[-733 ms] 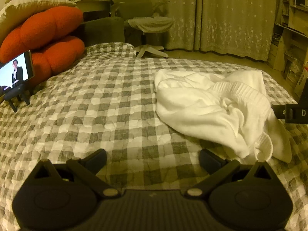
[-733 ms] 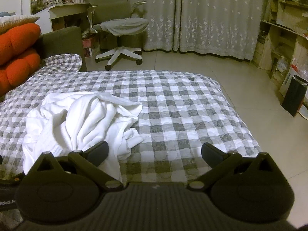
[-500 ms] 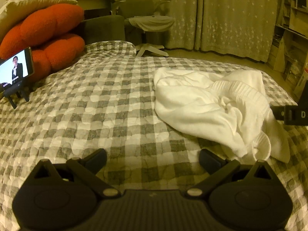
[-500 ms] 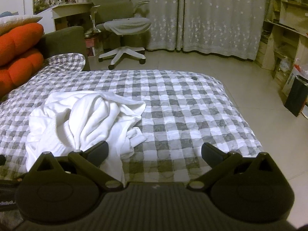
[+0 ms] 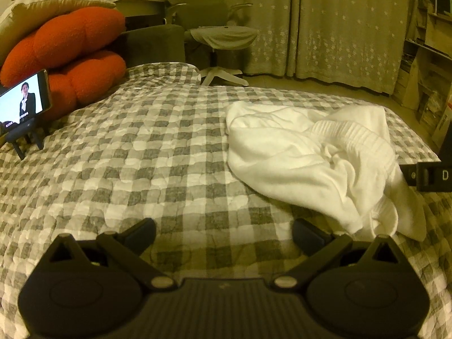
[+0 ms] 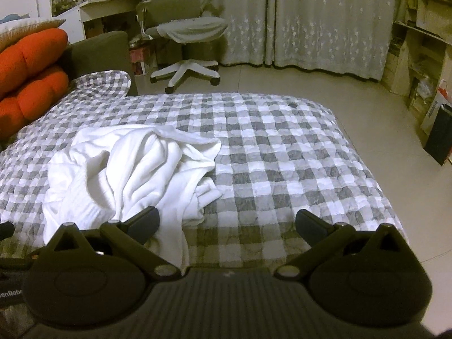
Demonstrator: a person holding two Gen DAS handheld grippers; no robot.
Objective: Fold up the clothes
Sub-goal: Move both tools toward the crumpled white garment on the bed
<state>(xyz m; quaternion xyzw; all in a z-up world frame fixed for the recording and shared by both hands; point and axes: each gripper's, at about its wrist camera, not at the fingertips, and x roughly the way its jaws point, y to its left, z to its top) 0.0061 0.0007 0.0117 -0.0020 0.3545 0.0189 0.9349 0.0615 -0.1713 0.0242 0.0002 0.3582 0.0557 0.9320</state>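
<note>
A crumpled white garment [image 5: 310, 158] lies in a heap on the grey checked bedspread [image 5: 141, 155]. In the left wrist view it is right of centre, with a ribbed band on top. My left gripper [image 5: 224, 233] hovers open over bare bedspread, the garment just beyond its right finger. In the right wrist view the same white garment [image 6: 132, 169] lies at centre left. My right gripper [image 6: 227, 223] is open above the bed's near edge, its left finger over the garment's near hem. Nothing is held.
Orange cushions [image 5: 67, 56] and a phone on a stand [image 5: 24, 104] sit at the left of the bed. An office chair [image 6: 186, 36], curtains [image 6: 310, 17] and shelves [image 6: 418, 36] stand beyond. Tiled floor [image 6: 409, 169] lies to the bed's right.
Both views have shifted slightly: the garment and bed sit a little lower and further right in the right wrist view. The garment has not been touched. Both grippers remain open.
</note>
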